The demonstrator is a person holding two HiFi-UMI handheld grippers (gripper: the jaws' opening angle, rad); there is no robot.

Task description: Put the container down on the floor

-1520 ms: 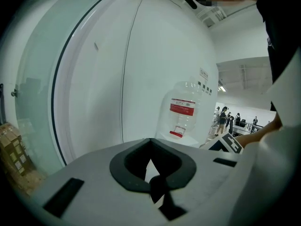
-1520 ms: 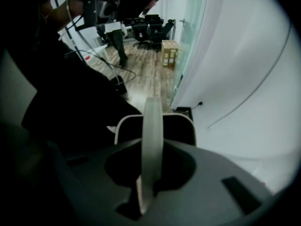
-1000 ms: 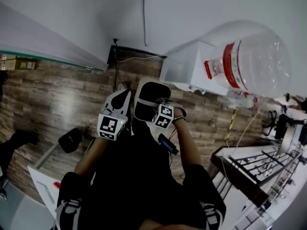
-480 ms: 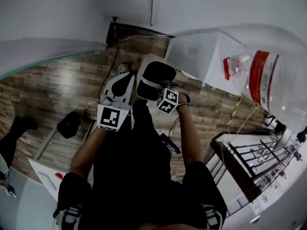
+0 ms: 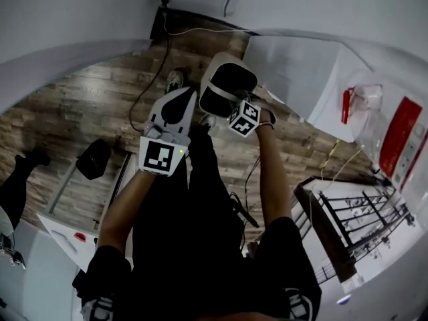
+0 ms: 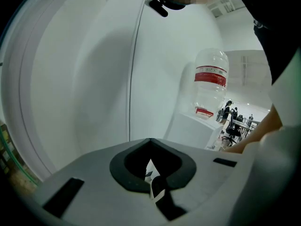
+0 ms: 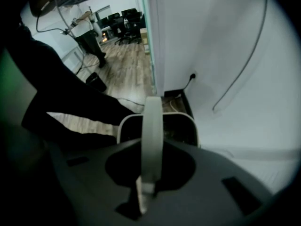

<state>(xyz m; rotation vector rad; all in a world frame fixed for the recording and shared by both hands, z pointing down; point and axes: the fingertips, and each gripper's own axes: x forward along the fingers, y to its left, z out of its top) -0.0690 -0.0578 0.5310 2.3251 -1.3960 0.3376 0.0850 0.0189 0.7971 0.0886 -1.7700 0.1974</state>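
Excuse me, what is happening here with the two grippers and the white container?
A person holds a gripper in each hand and looks steeply down. The right gripper is shut on the white handle of the container, which hangs over the wooden floor in front of the person's feet. I cannot tell whether it touches the floor. The left gripper is beside it, shut and holding nothing.

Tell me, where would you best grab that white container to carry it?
By the handle, from above: this thin band arches upright over the open mouth of the container, fitting between jaws. The right gripper is shut on it.
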